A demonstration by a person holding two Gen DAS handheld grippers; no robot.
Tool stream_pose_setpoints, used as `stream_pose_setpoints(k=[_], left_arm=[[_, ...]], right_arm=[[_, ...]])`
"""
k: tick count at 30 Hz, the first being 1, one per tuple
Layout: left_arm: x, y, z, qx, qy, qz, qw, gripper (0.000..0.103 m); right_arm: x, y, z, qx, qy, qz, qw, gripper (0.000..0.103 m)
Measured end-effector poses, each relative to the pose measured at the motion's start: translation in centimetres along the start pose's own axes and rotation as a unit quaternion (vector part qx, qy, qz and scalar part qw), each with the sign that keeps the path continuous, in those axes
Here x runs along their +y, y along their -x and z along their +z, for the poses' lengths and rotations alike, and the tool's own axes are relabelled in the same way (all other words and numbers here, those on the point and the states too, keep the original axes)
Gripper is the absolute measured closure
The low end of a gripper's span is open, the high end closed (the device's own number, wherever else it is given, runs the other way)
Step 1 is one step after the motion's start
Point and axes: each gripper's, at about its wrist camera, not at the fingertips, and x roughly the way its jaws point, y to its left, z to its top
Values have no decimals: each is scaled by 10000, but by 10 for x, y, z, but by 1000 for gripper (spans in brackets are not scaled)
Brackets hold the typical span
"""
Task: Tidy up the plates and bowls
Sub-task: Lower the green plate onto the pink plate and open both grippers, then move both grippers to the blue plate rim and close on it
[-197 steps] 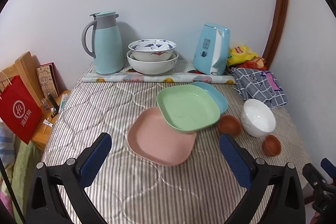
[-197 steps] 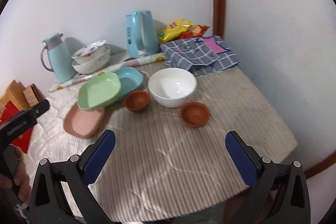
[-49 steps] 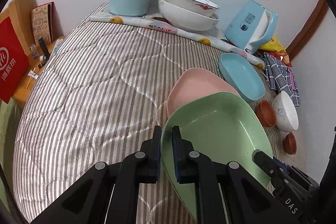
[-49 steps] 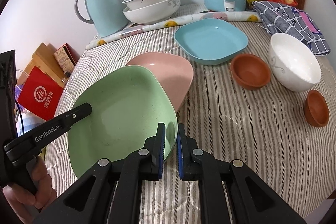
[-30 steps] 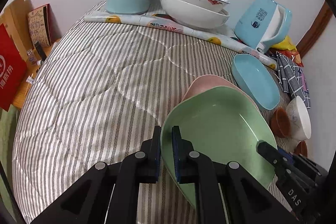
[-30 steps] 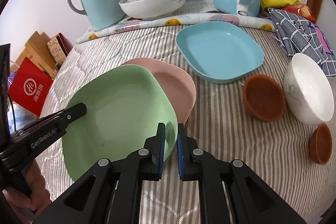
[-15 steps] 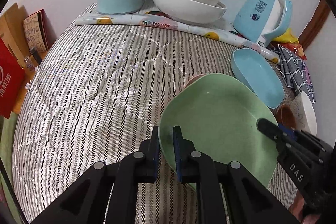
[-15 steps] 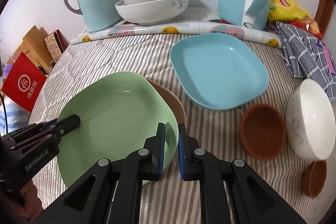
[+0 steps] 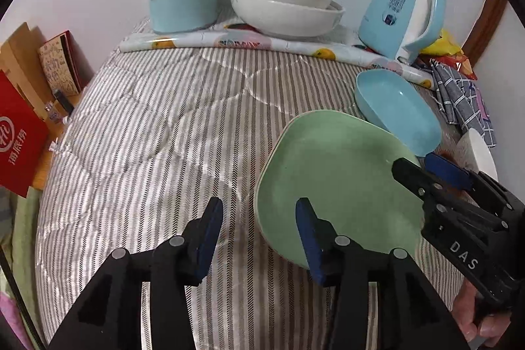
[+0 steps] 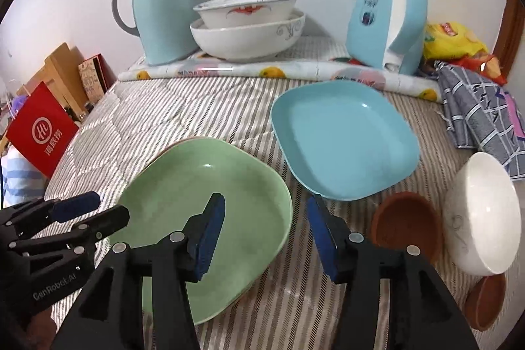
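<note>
**Soft, even room light, heavy fisheye bend**

I see bright, diffuse light; a faint sheen on the striped cloth (image 9: 164, 133) ahead of my left gripper (image 9: 259, 238), soft shadows beneath the fingers, black curved corners, and slightly soft focus throughout.

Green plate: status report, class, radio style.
Both tongs, left and right, opening, pads off the rim. Green plate down on the pink plate. Blue plate beside, nothing blocking.
</note>
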Motion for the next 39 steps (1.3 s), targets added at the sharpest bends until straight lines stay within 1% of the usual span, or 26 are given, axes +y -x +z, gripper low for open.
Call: stream_pose_setpoints(k=[2,6,8,13,16,18,20,21,25,27,29,30,33,36,39], left_arm=[[1,5,0,-28,40,-4,10000,59],[-3,17,-3,-111,38,-14,9999,59],[-6,24,-4,-164,40,-56,9998,59],[-23,44,-9,-322,-38,-159,9993,59],[-34,57,-12,-431,-117,-209,9988,59],[-41,65,-15,-495,-155,-274,9983,59],[-48,74,-17,-543,-187,-295,9979,59],[-50,77,-18,-565,-205,-298,9977,59],[-58,92,-19,-729,-226,-301,9966,59],[-62,98,-19,-785,-293,-254,9962,59],[-66,105,-17,-857,-333,-232,9955,59],[-67,107,-16,-873,-337,-248,9953,59],[-70,114,-11,-873,-403,-325,9948,59],[-68,119,-8,-916,-360,-374,9944,59],[-65,118,-3,-873,-351,-430,9946,59]], right_arm=[[-3,9,-3,-39,-54,3,10000,49],[-13,28,-11,-30,-234,-83,9997,33],[-21,39,-16,32,-381,-179,9991,28],[-45,71,-34,59,-825,-294,9961,22],[-61,93,-46,-25,-1115,-136,9937,20],[-71,107,-55,-113,-1236,-60,9923,17],[-80,118,-66,-110,-1405,-139,9899,17],[-85,126,-73,-191,-1473,-206,9887,17],[-94,150,-89,-562,-1338,-501,9881,17],[-97,161,-94,-727,-1290,-523,9876,17],[-101,171,-97,-796,-1339,-500,9865,17],[-103,177,-97,-820,-1374,-553,9856,17],[-105,192,-97,-947,-1340,-926,9821,17],[-105,201,-93,-1010,-1267,-1129,9803,17],[-108,200,-87,-1041,-1317,-961,9811,17]])
